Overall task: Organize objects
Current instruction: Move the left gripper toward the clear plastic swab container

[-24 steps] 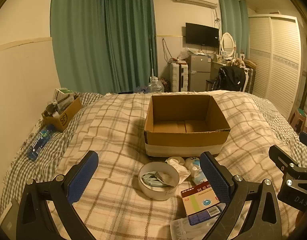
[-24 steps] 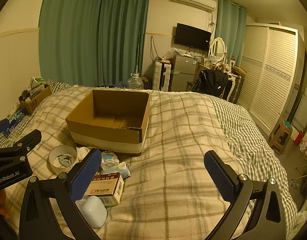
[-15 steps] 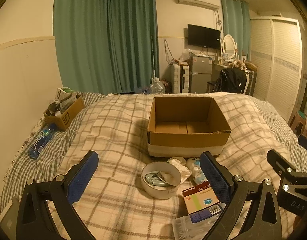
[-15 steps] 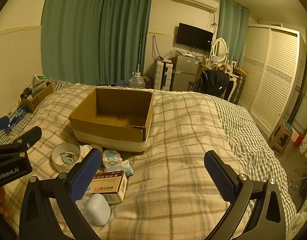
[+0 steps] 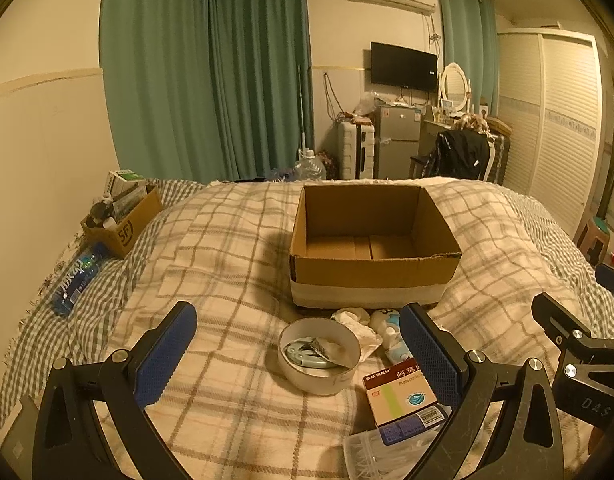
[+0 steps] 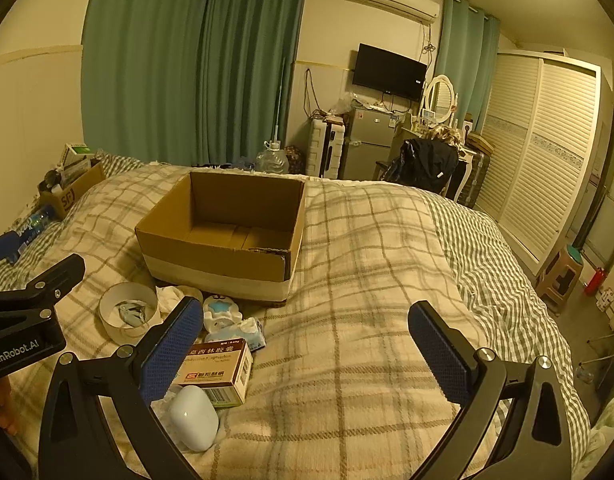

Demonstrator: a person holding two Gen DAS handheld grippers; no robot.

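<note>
Change since earlier frames: both wrist views had drawn back slightly, the clutter sitting a little farther off.

Left gripper (image 5: pixel 297 342): jaws wide apart, holding nothing. Round white tub (image 5: pixel 319 354) lay directly ahead between its fingers.

Right gripper (image 6: pixel 305 334): wide apart, holding nothing; only bare blanket ahead.

Medicine box (image 6: pixel 217 372), white case (image 6: pixel 193 418), tissue packet (image 6: pixel 237 330): clustered left of the right gripper, nearer the left.

Cardboard box (image 5: pixel 373 246): open, nothing visible inside, just beyond the cluster. Judged destination.
</note>
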